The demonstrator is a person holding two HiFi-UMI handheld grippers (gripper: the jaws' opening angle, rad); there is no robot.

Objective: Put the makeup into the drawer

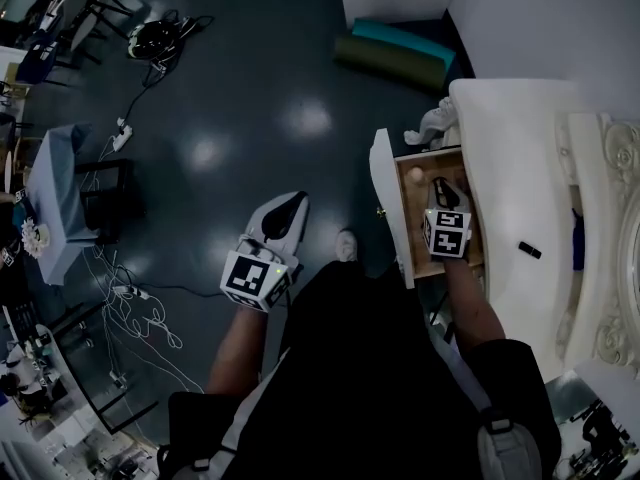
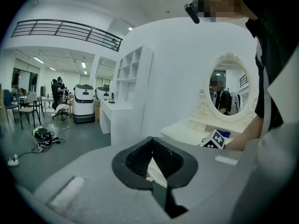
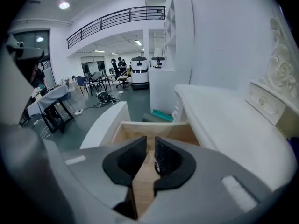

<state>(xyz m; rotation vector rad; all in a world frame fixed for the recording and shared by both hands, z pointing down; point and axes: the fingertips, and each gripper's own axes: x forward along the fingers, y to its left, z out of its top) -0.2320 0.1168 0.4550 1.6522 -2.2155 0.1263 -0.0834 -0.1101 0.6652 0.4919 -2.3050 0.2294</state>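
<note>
In the head view the right tongs (image 1: 441,186) and their marker cube (image 1: 447,233) hide much of the drawer (image 1: 413,230) floor. At the drawer's ten o'clock corner a pale round thing (image 1: 409,176) is too small to name, as is a dark object (image 1: 529,250) on the surface (image 1: 520,148) at three o'clock. The mirror (image 1: 628,248) is cut off at the right edge. A pale sliver (image 2: 155,174) between the closed left tongs (image 2: 152,161) is unclear.
</note>
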